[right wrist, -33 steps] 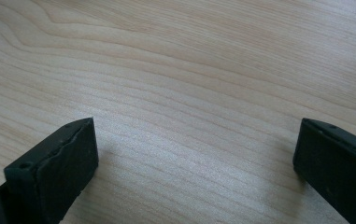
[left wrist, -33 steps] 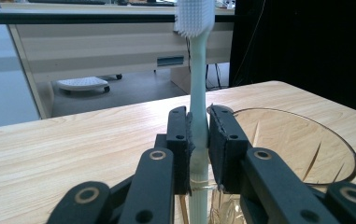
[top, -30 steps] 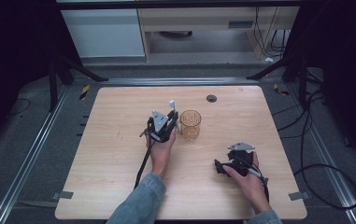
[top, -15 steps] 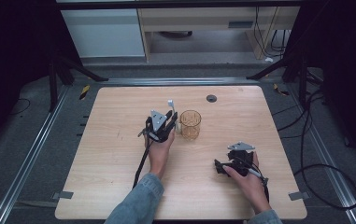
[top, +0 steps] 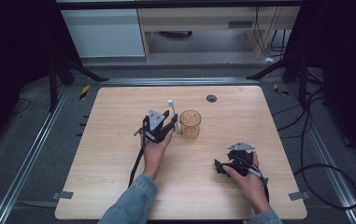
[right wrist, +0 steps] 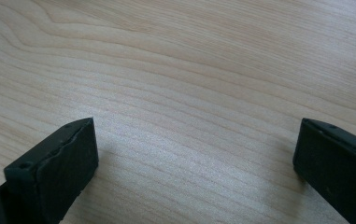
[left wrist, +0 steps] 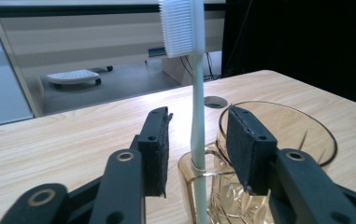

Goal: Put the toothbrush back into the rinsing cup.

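Note:
A white toothbrush (left wrist: 197, 88) stands upright, bristle head on top, its lower end inside the handle loop of an amber glass cup (left wrist: 306, 135). My left gripper (left wrist: 199, 116) is open, one jaw on each side of the toothbrush stem, with a gap on both sides. From above, the left gripper (top: 172, 120) sits just left of the cup (top: 190, 124), and the toothbrush (top: 171, 103) rises between them. My right gripper (top: 218, 167) lies low at the table's front right, open, pointing left. In its own view the right gripper (right wrist: 194, 140) holds nothing over bare wood.
The wooden table (top: 119, 116) has a dark round cable hole (top: 211, 98) behind the cup. Cables trail from both grippers toward the front edge. Metal rails and dark floor surround the table; a white cabinet (top: 105, 32) stands beyond the far edge.

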Demonstrator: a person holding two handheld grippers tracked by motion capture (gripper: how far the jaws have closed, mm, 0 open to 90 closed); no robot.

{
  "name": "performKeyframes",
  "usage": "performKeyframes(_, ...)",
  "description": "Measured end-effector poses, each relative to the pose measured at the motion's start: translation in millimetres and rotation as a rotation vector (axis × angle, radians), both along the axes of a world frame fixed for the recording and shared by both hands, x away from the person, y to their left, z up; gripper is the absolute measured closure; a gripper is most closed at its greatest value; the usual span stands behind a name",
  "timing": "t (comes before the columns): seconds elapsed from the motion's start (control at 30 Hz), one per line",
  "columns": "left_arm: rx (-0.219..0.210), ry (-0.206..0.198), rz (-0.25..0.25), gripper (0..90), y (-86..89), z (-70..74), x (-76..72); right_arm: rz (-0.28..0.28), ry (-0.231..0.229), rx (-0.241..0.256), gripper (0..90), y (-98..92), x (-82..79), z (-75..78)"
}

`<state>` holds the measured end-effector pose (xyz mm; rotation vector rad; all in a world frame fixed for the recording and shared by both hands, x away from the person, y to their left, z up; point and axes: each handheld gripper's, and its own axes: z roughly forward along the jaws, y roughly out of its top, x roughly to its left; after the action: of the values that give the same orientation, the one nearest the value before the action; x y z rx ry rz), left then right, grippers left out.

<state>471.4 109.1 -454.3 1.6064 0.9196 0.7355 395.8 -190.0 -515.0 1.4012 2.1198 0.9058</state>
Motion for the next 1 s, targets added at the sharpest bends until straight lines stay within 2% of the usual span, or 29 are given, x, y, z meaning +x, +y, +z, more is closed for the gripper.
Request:
performKeyframes(0.23, 0.038, 0.023, -0.041, 50.0, -0.1, 3.0, -3.3, -0.001, 0.001, 0.001, 0.4, 0.1, -0.1, 0.0)
performKeyframes(0.43, 0.062, 0.024, -0.057, 43.8, 1.8, 7.4, -7.1, -0.001, 0.001, 0.002, 0.4, 0.2, -0.1, 0.0)
performKeyframes(0.67, 0.092, 0.047, -0.082, 35.0, 6.2, 12.2, -9.7, -0.001, 0.001, 0.001, 0.4, 0.1, -0.1, 0.0)
performKeyframes(0.9, 0.104, 0.081, -0.135, 26.6, 10.5, 15.3, -12.1, 0.000, 0.000, 0.000, 0.4, 0.0, 0.0, 0.0)
performKeyframes(1.0, 0.129, 0.096, -0.165, 22.4, 12.7, 15.5, -13.4, 0.000, 0.000, -0.001, 0.4, 0.0, 0.0, 0.0)
